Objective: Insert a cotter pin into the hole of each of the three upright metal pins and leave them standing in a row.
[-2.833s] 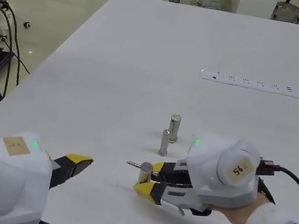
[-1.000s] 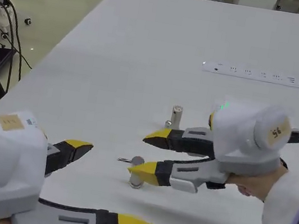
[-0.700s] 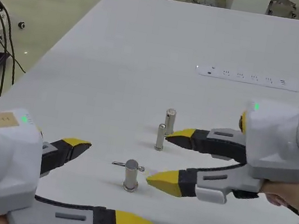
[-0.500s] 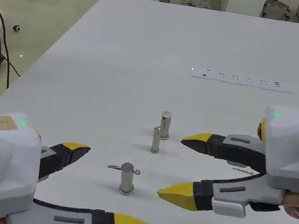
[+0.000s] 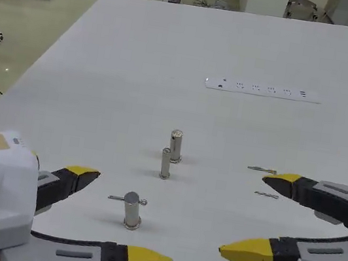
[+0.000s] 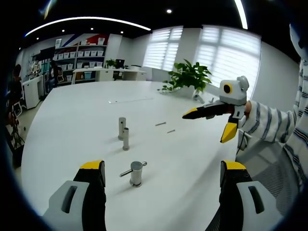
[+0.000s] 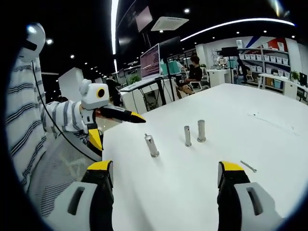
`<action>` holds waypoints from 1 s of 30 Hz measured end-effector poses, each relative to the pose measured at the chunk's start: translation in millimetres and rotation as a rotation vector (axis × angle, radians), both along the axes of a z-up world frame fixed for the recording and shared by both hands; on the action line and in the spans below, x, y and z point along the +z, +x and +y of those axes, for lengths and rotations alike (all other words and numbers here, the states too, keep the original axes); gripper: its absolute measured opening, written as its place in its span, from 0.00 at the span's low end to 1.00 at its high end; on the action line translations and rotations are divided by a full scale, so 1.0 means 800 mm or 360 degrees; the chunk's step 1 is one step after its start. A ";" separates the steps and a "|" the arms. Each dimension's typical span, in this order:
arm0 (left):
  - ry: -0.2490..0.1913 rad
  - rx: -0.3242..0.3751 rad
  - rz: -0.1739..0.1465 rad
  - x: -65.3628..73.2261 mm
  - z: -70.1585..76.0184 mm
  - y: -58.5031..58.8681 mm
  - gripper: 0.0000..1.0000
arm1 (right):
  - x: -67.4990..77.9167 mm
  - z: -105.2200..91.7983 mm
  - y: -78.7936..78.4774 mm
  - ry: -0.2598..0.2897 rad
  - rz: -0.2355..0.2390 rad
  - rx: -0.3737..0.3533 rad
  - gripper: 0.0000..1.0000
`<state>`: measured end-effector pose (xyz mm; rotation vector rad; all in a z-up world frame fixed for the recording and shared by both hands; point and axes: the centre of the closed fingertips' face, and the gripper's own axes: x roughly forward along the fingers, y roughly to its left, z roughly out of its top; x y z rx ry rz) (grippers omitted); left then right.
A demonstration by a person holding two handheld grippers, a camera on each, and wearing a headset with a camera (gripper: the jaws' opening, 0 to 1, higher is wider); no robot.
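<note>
In the head view the right gripper [image 5: 243, 213] and left gripper [image 5: 134, 217] were both spread and empty, and the two loose cotter pins [image 5: 261, 169] lay flat, long axes running 9 to 3 o'clock, just beside the right gripper's far jaw, at 3 o'clock from the two unfitted metal pins [image 5: 175, 145].

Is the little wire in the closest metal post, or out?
In. The cotter pin sticks out both sides of the nearest metal pin, near its top.
</note>
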<state>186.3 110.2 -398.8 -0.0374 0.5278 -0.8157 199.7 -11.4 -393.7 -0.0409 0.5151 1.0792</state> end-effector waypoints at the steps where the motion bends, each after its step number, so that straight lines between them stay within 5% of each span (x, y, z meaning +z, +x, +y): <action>1: 0.0000 0.0000 0.0002 0.000 0.000 0.000 0.99 | -0.001 -0.005 -0.002 -0.0002 0.0004 -0.0018 0.89; 13: -0.0007 0.0014 0.0013 0.002 0.004 0.003 0.96 | -0.011 -0.045 -0.016 0.0071 0.0184 -0.0268 0.98; 23: 0.0005 0.0038 0.0027 0.001 0.014 0.009 0.95 | -0.017 -0.069 -0.021 0.0070 0.0230 -0.0413 0.98; 30: -0.0006 0.0073 0.0012 0.008 0.020 0.031 0.94 | -0.020 -0.087 -0.020 0.0034 0.0223 -0.0491 0.98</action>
